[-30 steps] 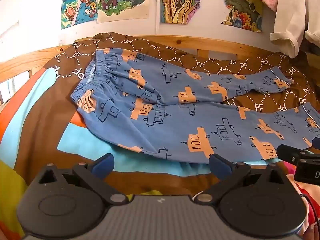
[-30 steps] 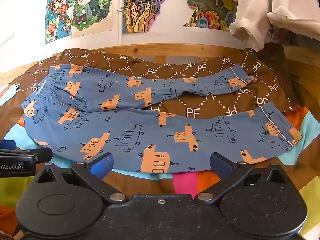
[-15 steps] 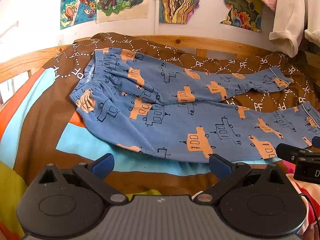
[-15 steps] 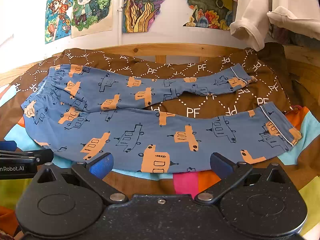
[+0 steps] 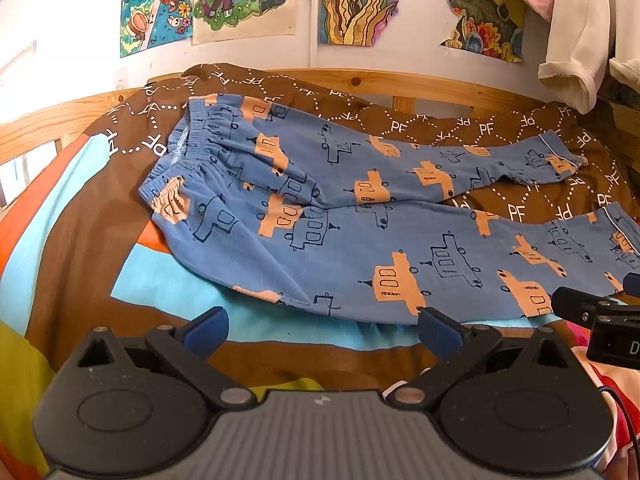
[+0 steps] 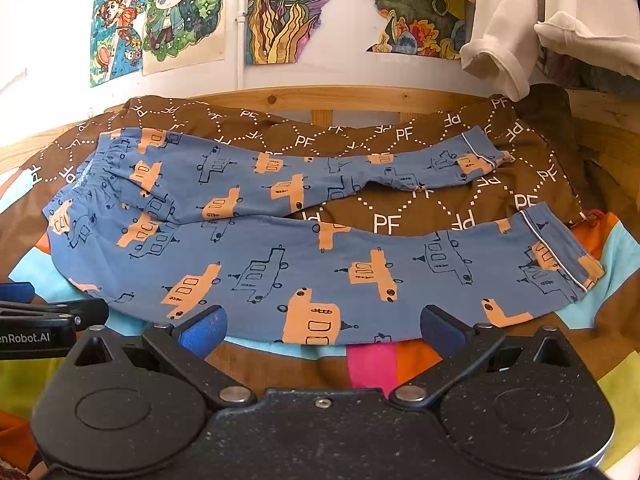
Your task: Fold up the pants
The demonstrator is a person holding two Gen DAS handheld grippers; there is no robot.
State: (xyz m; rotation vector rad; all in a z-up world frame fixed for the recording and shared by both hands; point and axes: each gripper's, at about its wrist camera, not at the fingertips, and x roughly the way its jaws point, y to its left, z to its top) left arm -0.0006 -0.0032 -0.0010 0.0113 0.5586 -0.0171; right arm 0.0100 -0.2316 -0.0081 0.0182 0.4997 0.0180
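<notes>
Colourful drawings (image 6: 276, 8) hang on the wall behind a bed (image 5: 72, 240) with a patchwork cover. Blue pants (image 5: 360, 232) lie flat on it — waistband at 9 o'clock, both legs reaching toward 3 o'clock. Left gripper (image 5: 320, 326) and right gripper (image 6: 320, 326) hover at the near edge — jaws wide, holding nothing.
</notes>
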